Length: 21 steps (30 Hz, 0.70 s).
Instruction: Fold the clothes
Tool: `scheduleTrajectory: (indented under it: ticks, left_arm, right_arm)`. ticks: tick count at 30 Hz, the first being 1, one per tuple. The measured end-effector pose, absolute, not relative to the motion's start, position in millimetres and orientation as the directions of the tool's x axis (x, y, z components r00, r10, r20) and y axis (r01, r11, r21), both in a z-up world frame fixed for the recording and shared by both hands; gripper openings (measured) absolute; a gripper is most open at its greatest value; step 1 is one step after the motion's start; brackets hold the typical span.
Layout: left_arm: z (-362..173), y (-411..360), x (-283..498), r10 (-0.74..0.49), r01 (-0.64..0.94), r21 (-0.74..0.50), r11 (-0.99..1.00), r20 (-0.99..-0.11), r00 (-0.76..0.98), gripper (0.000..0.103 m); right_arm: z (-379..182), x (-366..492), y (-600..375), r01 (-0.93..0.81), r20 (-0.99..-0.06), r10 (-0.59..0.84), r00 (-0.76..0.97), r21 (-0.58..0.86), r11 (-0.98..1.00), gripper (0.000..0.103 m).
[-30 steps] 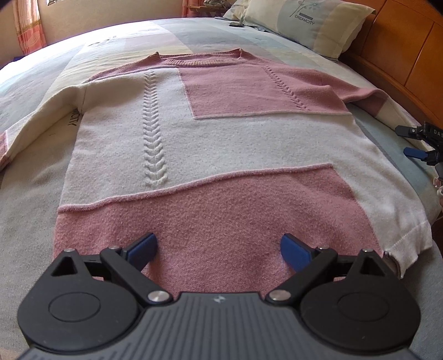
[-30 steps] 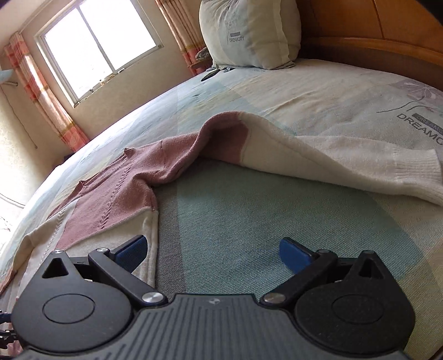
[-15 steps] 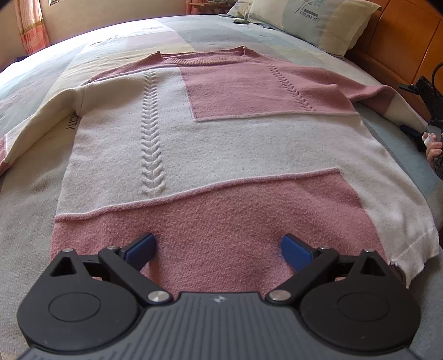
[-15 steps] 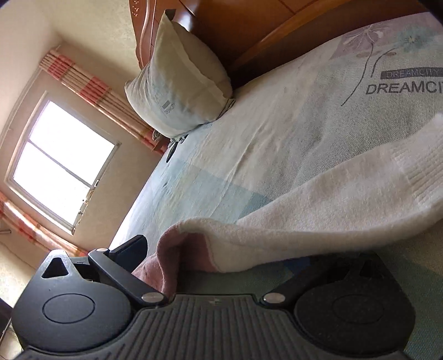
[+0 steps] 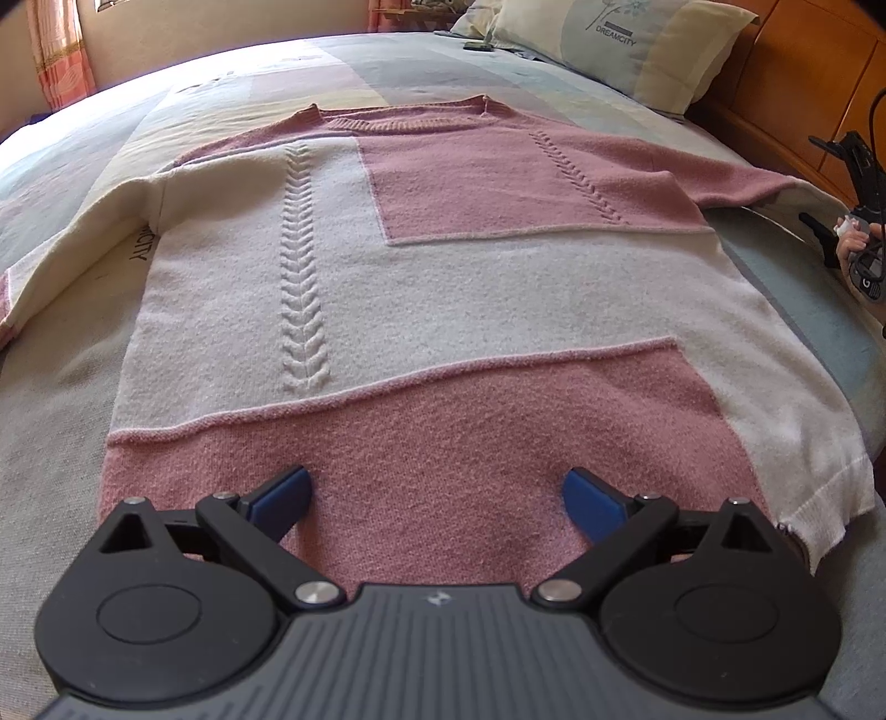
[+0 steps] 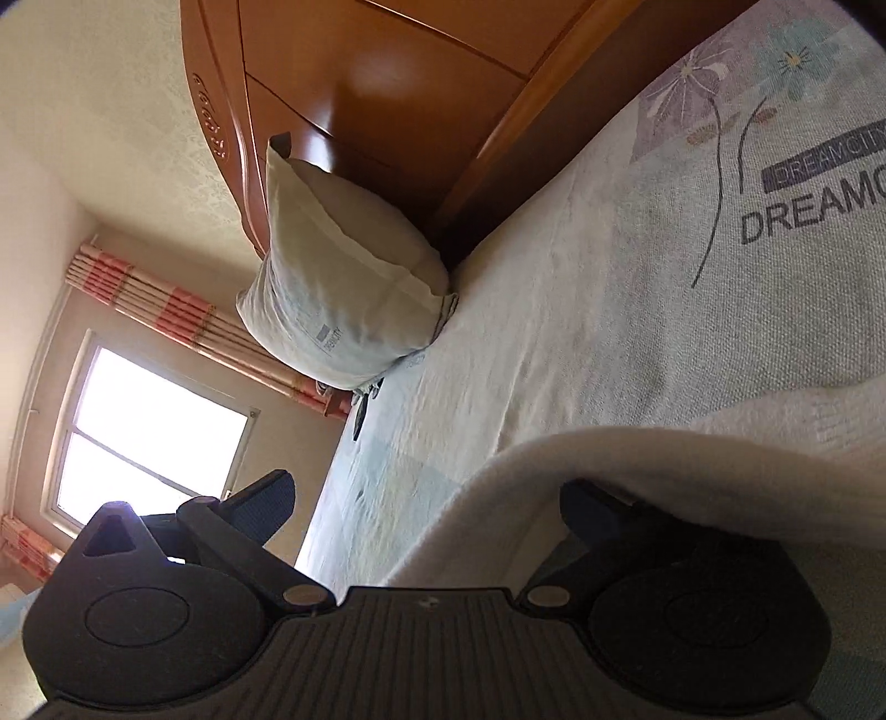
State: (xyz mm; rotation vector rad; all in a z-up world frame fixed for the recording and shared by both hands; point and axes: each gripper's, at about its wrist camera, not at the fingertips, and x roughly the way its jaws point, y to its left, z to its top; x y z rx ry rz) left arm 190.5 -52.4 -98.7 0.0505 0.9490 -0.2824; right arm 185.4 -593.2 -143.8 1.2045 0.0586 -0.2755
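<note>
Presently we list: one sweater (image 5: 432,310), pink and cream blocks with cable stitching, spread flat on the bed (image 5: 66,421), neckline toward the pillow (image 5: 620,50), hem nearest us. One left gripper (image 5: 437,498), jaws spread wide, blue fingers (image 5: 279,495) over the pink hem band; we cannot tell whether they touch it. One right gripper (image 6: 426,509), tilted sideways, jaws apart, with the cream sleeve (image 6: 653,471) arching between them and draped over one finger (image 6: 595,512), not clamped. In the left view a hand (image 5: 853,243) holds that gripper beside the sweater's right edge. One wooden headboard (image 6: 398,83); one window (image 6: 144,437) with striped curtain (image 6: 166,304).
</note>
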Motion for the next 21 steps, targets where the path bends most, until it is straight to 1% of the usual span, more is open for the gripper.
scheduleTrajectory:
  ticks: [1, 5, 7, 10, 12, 15, 17, 20, 21]
  left_arm:
    - [-98.8, -52.4, 190.8, -0.217, 0.261, -0.081, 0.962, -0.808, 0.548, 0.098]
    - [-98.8, -53.5, 192.0, -0.214, 0.265, -0.075, 0.961, -0.810, 0.546, 0.098]
    - [-98.7, -53.8, 192.3, -0.213, 0.265, -0.074, 0.961, -0.812, 0.544, 0.098]
    - [-98.4, -54.5, 192.6, -0.211, 0.263, -0.073, 0.962, -0.813, 0.542, 0.098]
    - [-98.6, -55.7, 192.7, -0.206, 0.262, -0.069, 0.963, -0.815, 0.541, 0.098]
    - [-99.0, -57.8, 193.0, -0.198, 0.260, -0.062, 0.964, -0.817, 0.542, 0.099]
    - [-99.2, -59.2, 193.2, -0.193, 0.256, -0.058, 0.965, -0.818, 0.542, 0.099]
    - [-99.2, -59.5, 193.7, -0.191, 0.258, -0.055, 0.965, -0.819, 0.541, 0.099]
    - [-99.1, -59.5, 194.0, -0.191, 0.258, -0.055, 0.964, -0.820, 0.540, 0.099]
  right_arm:
    - [-143.9, 184.0, -595.6, 0.220, -0.167, -0.183, 0.969, 0.917, 0.332, 0.103]
    - [-147.0, 183.0, -599.2, 0.271, -0.239, -0.131, 0.962, 0.892, 0.362, 0.103]
    - [-143.0, 185.0, -606.7, 0.282, -0.251, -0.132, 0.959, 0.892, 0.354, 0.103]
    - [-131.0, 194.1, -625.4, 0.271, -0.235, -0.143, 0.961, 0.898, 0.347, 0.103]
    - [-116.0, 201.2, -638.2, 0.279, -0.234, -0.159, 0.959, 0.875, 0.395, 0.103]
    - [-102.6, 208.9, -658.9, 0.259, -0.221, -0.136, 0.966, 0.862, 0.435, 0.103]
    - [-101.8, 210.7, -670.0, 0.273, -0.239, -0.133, 0.962, 0.853, 0.445, 0.103]
    - [-114.6, 205.8, -676.5, 0.334, -0.311, -0.124, 0.942, 0.836, 0.435, 0.103]
    - [-121.5, 203.3, -677.4, 0.336, -0.319, -0.114, 0.941, 0.841, 0.423, 0.103]
